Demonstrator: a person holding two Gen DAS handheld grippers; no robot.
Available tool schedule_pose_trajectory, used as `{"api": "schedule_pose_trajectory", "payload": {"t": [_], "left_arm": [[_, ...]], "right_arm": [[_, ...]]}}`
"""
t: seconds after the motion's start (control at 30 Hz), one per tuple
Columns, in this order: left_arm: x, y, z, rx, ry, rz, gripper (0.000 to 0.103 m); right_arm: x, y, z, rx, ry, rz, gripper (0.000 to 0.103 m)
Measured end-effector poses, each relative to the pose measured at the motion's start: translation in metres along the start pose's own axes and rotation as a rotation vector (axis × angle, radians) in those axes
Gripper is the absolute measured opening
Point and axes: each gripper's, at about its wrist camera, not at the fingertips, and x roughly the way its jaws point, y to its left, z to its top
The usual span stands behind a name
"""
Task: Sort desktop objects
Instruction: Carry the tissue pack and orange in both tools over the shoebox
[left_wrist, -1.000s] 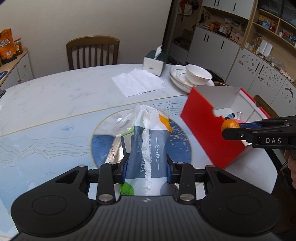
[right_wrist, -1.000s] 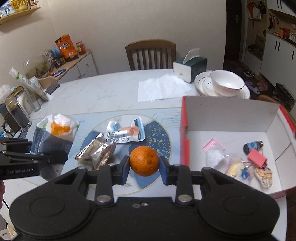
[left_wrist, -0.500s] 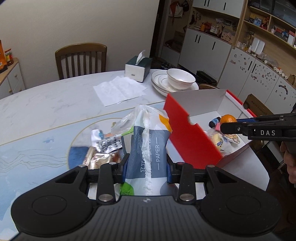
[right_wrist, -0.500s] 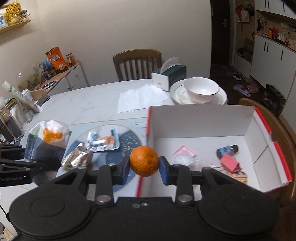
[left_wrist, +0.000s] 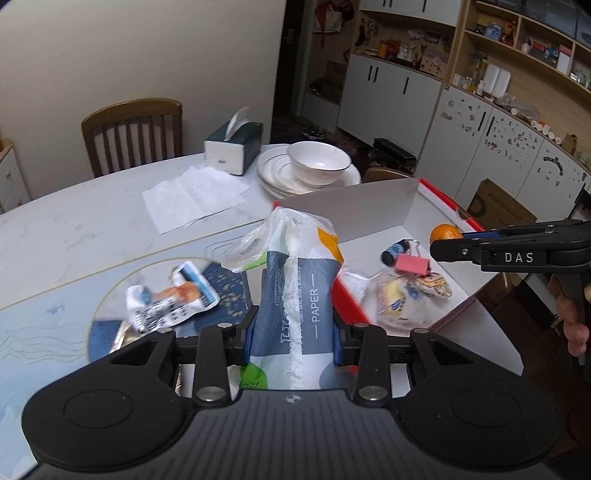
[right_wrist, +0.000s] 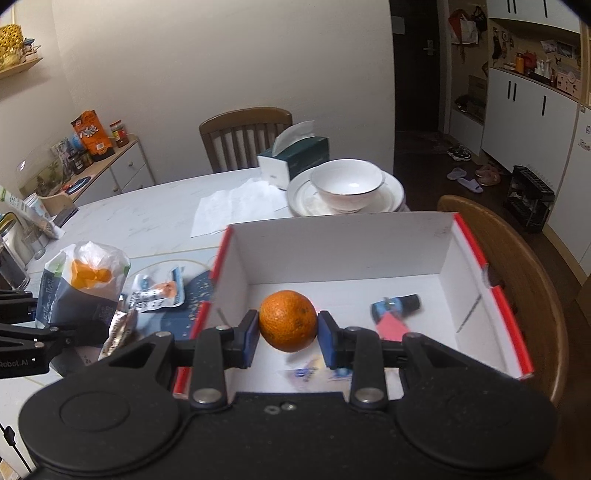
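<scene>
My left gripper (left_wrist: 293, 332) is shut on a blue, white and orange tissue paper pack (left_wrist: 295, 284), held upright just left of the red box's near wall. That same pack (right_wrist: 79, 291) appears at the left of the right wrist view. My right gripper (right_wrist: 287, 332) is shut on an orange (right_wrist: 288, 319) and hangs over the open red-and-white box (right_wrist: 461, 254). In the left wrist view the orange (left_wrist: 445, 234) sits at the tip of the right gripper above the box (left_wrist: 369, 201). Inside lie a small blue bottle (right_wrist: 397, 304), a pink clip (right_wrist: 393, 326) and a plastic bag of small items (left_wrist: 400, 299).
On the table lie a crumpled snack wrapper (left_wrist: 171, 299), a foil wrapper (right_wrist: 120, 328), a white paper sheet (left_wrist: 192, 197), a tissue box (left_wrist: 232, 146), and a bowl on stacked plates (left_wrist: 317, 160). Wooden chairs stand behind the table (left_wrist: 133, 134) and right of the box (right_wrist: 517, 266).
Both grippers moved to the right with their loads. The orange went from over the table mat to above the inside of the box, and the paper pack came up to the box's left wall.
</scene>
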Motion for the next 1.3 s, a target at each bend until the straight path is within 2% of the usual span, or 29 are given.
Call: {"api": "schedule_pose_trajectory", "payload": {"t": [0.57,1.07,1.3], "left_arm": [[0.054,-0.063,0.034,0.118,0.027,-0.053,0.035],[0.126,-0.097,0.055,0.234,0.117,-0.051,0.035],[0.158,-0.101,0.064,0.274,0.171,-0.048,0.035]], "right_arm": [[0.011,-0.066,-0.001,0.034,0.018,-0.05,0.032],[0.044,-0.09,0.001,-0.005,0.08,-0.089,0.032],[0.053,-0.092,-0.002,-0.028,0.122,-0.054,0.032]]}}
